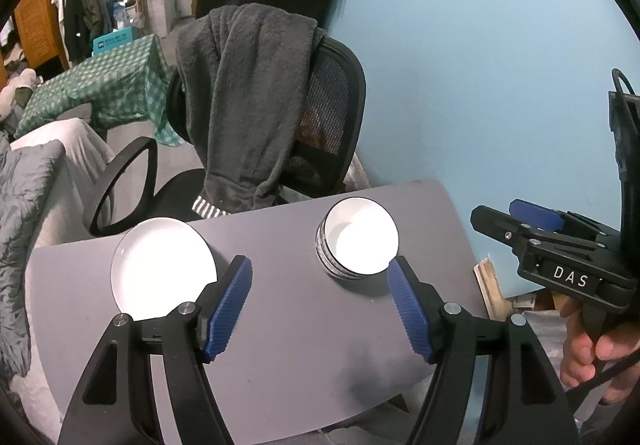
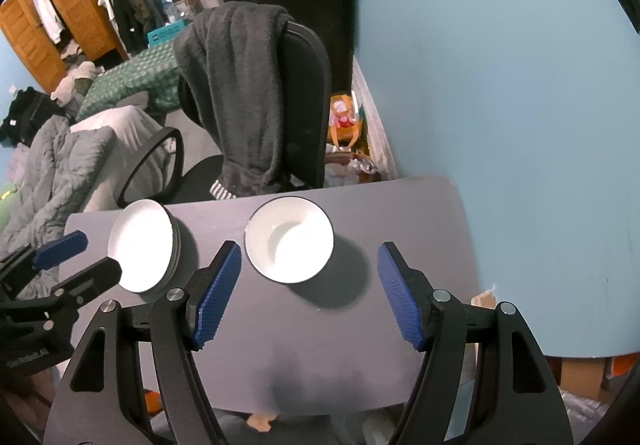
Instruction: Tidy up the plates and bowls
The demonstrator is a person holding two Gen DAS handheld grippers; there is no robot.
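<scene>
Both grippers are up over the grey table (image 1: 280, 325) and neither has anything in it. From the left wrist camera, the left gripper (image 1: 320, 305) is spread wide, blue ribbed pads (image 1: 228, 309) well apart, nothing between them but bare tabletop. At eleven o'clock from that gap lies the stack of white plates (image 1: 164, 265), its near edge tucked just behind the left finger. At one o'clock sits the stack of bowls (image 1: 356, 241), white inside with striped sides, right beside the tip of the right finger; whether they touch, I can't tell. Out at three o'clock the right gripper (image 1: 504, 221) comes into view, held in a hand (image 1: 592, 349), marked DAS, off the table's edge. Over to the right wrist camera: the right gripper (image 2: 310, 285) is released too, pads (image 2: 216, 293) spread wide, and the bowls (image 2: 289, 239) sit at twelve o'clock just beyond the gap, casting a dark shadow toward the right finger. The plates (image 2: 142, 245) are at ten o'clock near the table's far left corner, several rims showing at the edge. The left gripper (image 2: 68, 261) pokes in at nine o'clock, next to the plates. Behind the table stands an office chair (image 2: 308, 105) with a grey fleece (image 2: 240, 85) draped over its back.
</scene>
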